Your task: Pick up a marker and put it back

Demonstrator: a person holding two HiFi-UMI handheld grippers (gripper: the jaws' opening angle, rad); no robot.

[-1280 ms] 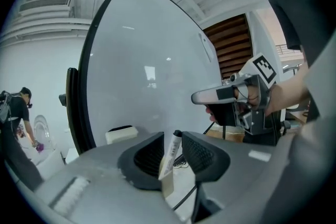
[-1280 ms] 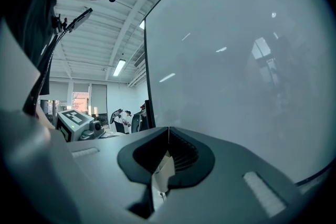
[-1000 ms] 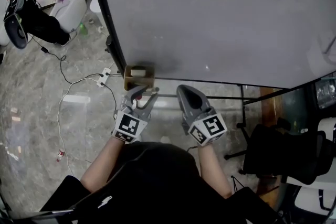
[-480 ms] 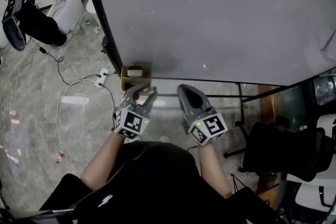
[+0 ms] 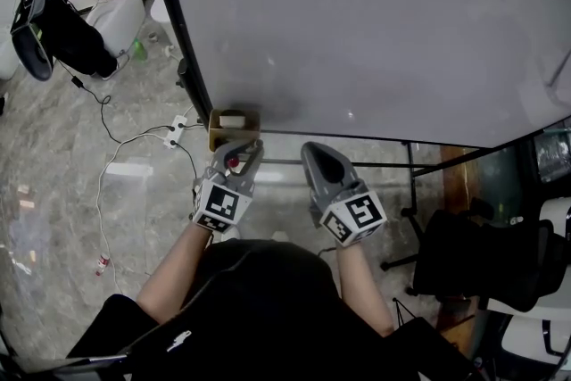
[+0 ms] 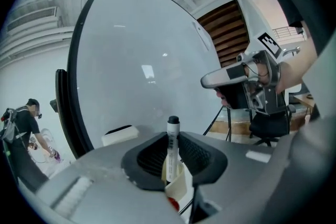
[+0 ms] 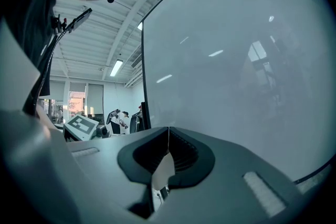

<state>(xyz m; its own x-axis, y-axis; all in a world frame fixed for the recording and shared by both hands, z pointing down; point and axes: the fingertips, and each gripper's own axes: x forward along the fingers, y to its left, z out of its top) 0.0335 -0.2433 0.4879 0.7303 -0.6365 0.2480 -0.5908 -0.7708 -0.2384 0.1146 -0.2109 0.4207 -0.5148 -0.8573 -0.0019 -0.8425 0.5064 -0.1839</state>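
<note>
Clamped upright between the pads of the left hand-held gripper [image 6: 172, 157]: a marker [image 6: 172, 136], white barrel, black cap on top, dark print down one side. Jaws closing on the barrel right now, a ribbed pad tight against either side, cap standing clear above the tips. Lower in the same gap, a small red spot [image 6: 173, 204], too little of it showing to tell what.

In the head view, held low and out in front of the body, forearm bare behind it. Just past the jaw tips, a small brown tray [image 5: 217, 131] at the lower edge of a big whiteboard [image 5: 357, 22], with a white eraser [image 5: 232, 120] lying in it. Same eraser in the left gripper view, off to the left of the marker and beyond it.

Just to the right, near but apart: the right hand-held gripper [image 5: 319, 158], shut on nothing, pads meeting along a thin seam, pointed at the same board edge. On the back of each, a cube [image 5: 220, 210] with black-and-white square patterns facing up.

Under and left of the board, pale stone floor [image 5: 53, 219], crossed by a white cable [image 5: 103, 183] leading to a power strip [image 5: 176, 129]. At far left, well away, a person [image 5: 58, 0] in black bent over a white fixture [image 5: 120, 13]. At lower right, beside the board's stand, a black chair [image 5: 473, 268].
</note>
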